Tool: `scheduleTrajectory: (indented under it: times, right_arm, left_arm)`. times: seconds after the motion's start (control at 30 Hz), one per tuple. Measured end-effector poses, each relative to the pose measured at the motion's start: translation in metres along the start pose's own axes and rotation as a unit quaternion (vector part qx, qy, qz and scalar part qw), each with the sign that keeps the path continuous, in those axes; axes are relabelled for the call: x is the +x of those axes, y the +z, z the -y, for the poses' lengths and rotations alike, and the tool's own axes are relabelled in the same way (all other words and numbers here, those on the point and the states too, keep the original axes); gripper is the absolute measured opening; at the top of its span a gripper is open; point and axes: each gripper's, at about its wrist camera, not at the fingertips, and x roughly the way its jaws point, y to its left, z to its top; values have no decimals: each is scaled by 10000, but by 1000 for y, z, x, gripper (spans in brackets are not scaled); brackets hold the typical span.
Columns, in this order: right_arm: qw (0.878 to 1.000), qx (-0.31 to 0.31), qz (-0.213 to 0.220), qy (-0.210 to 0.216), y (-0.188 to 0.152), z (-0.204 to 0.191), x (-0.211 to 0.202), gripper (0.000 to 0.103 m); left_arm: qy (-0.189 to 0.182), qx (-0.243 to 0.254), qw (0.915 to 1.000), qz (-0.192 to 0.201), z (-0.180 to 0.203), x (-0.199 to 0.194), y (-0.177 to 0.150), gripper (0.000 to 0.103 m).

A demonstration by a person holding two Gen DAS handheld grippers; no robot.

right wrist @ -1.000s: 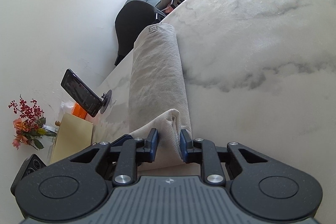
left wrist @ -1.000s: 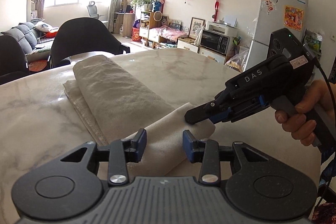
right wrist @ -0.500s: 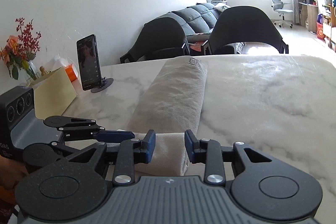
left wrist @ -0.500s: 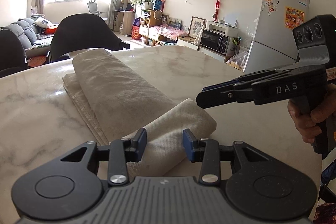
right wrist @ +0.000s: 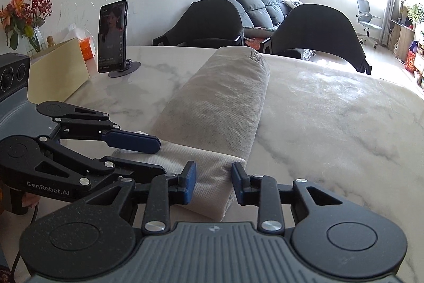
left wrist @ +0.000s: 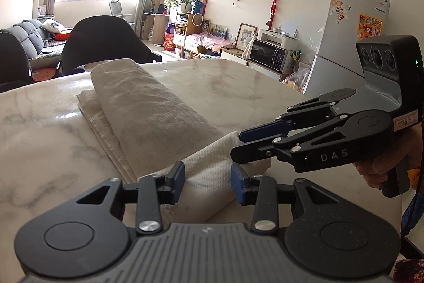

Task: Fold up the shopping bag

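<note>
Bag [left wrist: 148,113] beige, folded long, creased.

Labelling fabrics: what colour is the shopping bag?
Beige, off-white shopping bag, clearest in the left wrist view.

Bare marble table [right wrist: 331,123] right of bag [right wrist: 220,102]

Both wrist views share bag [left wrist: 148,108]
</note>
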Motion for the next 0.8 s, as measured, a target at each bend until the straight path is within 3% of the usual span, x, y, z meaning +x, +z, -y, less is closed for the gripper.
scheduleTrajectory:
  times: [0.8]
  right_arm:
    - [9997, 145, 122, 118, -4, 4, 0, 34]
  left_arm:
    - [-19, 4, 10000, -8, -2, -1, 0, 40]
